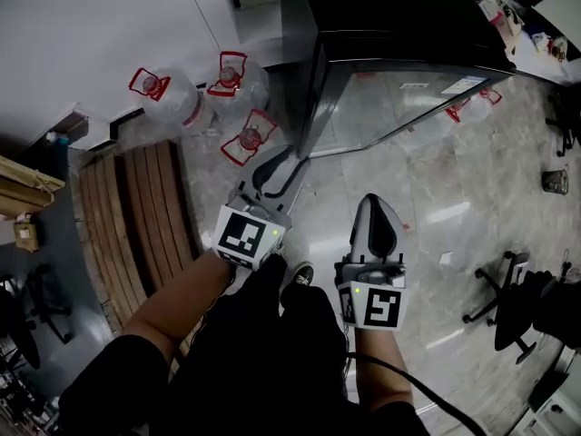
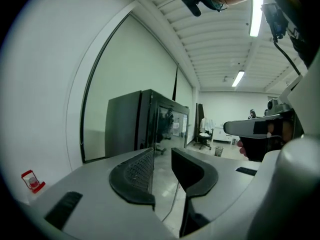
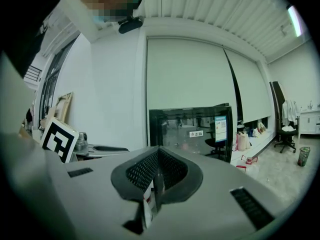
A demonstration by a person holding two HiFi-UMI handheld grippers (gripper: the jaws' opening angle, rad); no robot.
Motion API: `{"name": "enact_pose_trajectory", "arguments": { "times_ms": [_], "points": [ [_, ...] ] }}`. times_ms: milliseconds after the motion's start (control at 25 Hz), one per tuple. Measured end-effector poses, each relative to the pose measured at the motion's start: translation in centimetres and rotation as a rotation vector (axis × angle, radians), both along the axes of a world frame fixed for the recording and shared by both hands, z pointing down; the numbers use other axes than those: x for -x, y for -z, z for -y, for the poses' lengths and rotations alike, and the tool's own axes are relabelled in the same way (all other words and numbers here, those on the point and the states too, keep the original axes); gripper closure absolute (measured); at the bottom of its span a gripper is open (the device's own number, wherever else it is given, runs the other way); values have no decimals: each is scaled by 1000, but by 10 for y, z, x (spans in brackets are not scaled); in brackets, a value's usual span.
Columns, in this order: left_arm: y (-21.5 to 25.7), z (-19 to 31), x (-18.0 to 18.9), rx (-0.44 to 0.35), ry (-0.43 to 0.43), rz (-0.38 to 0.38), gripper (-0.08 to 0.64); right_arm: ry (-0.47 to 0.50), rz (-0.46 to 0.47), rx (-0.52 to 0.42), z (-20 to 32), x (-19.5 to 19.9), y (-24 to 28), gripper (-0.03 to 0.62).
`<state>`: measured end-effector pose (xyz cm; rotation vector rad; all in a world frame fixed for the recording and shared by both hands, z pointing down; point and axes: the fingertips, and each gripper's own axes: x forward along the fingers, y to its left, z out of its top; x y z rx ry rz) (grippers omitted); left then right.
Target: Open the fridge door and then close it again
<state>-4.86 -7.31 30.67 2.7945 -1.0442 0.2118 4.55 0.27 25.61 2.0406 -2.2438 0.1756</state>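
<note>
The black fridge (image 1: 390, 16) stands ahead of me, and its glossy glass door (image 1: 408, 98) looks flush against the body. The left gripper view shows the fridge (image 2: 145, 126) some way off, beyond the jaws. My left gripper (image 1: 283, 169) hangs just short of the door's left edge, open, with only floor between its fingers (image 2: 137, 174). My right gripper (image 1: 375, 205) is lower and to the right, shut, with nothing in it. It faces the fridge door (image 3: 192, 129), which carries a small sticker. Neither gripper touches the fridge.
Three clear water jugs with red handles (image 1: 182, 94) (image 1: 238, 75) (image 1: 254, 134) stand left of the fridge by the white wall. A slatted wooden pallet (image 1: 136, 216) lies at the left. Office chairs (image 1: 504, 284) and a small bin (image 1: 556, 182) are on the right.
</note>
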Motion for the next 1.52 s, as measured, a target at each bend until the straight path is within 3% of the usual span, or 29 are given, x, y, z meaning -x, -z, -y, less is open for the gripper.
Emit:
{"name": "enact_pose_trajectory", "arguments": {
  "times_ms": [280, 520, 680, 1000, 1520],
  "points": [
    [-56, 61, -23, 10, 6, -9, 424, -17, 24, 34, 66, -15, -65, 577],
    [-85, 93, -41, -26, 8, -21, 419, 1, 52, 61, 93, -18, -104, 577],
    [-94, 98, -55, -47, 1, -17, 420, 16, 62, 95, 91, -23, -126, 577],
    [-102, 105, -57, -80, 65, 8, 459, -49, 112, 148, 71, -57, -157, 577],
    [-94, 87, -56, -115, 132, -18, 477, -100, 106, 118, 40, -83, -152, 577]
  ]
}}
